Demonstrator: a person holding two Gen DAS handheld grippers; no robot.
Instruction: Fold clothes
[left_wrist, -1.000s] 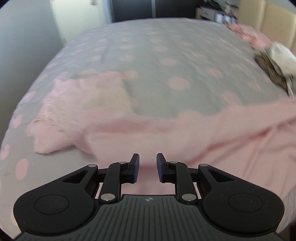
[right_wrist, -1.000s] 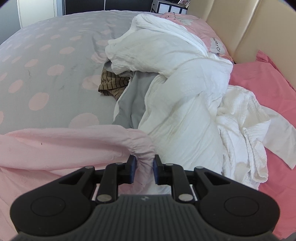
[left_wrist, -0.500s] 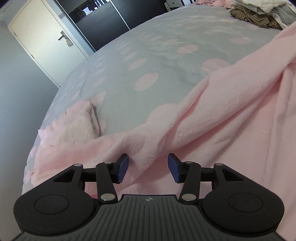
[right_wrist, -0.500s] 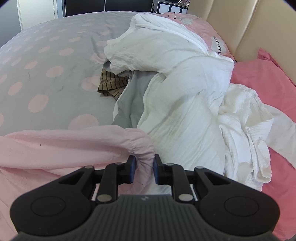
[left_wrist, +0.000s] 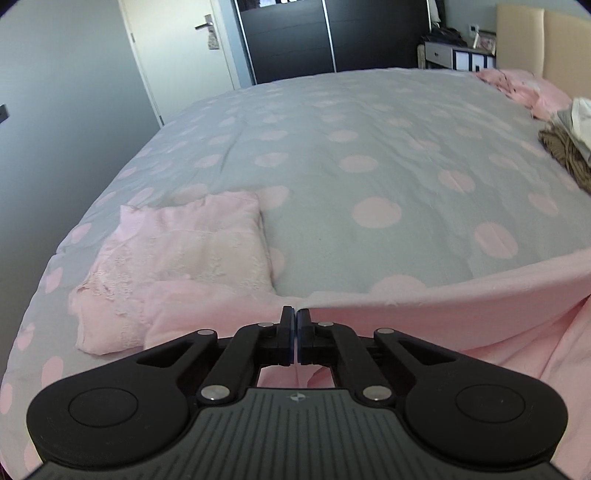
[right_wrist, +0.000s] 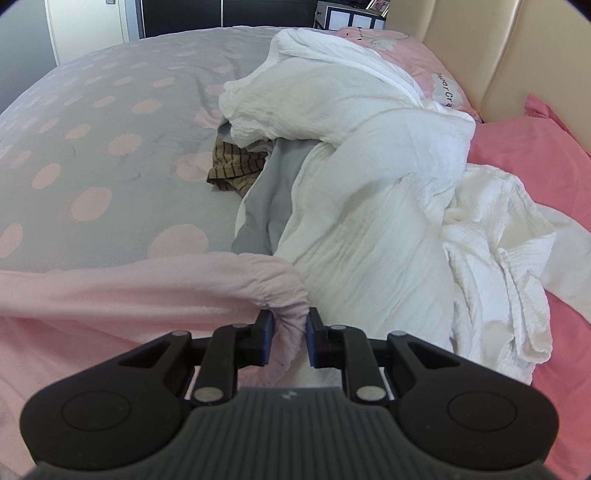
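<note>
Stretched between both tools, the pale pink garment (left_wrist: 424, 317) lies along the near side of the bed (left_wrist: 332, 147), its soft knit pulled into a taut, straight upper edge. The left gripper (left_wrist: 295, 325) has its jaws pressed together on that edge, with thin fabric pinched between the blue pads. The right gripper (right_wrist: 289, 332) clamps a thicker, gathered elastic hem of the same garment, its jaws held slightly apart by the bunched, ruched roll of cloth. Just beyond the left gripper a folded pink lace-textured piece (left_wrist: 177, 266) rests flat as a rough rectangle on the grey bedcover with its pink dots. Ahead of the right gripper, a crumpled heap of white crinkled cloth (right_wrist: 369, 166) lies over a smooth grey garment (right_wrist: 273, 199) and a brown striped one (right_wrist: 236, 166), beside a coral pink pillow (right_wrist: 535, 166) and the padded beige headboard (right_wrist: 498, 55).
</note>
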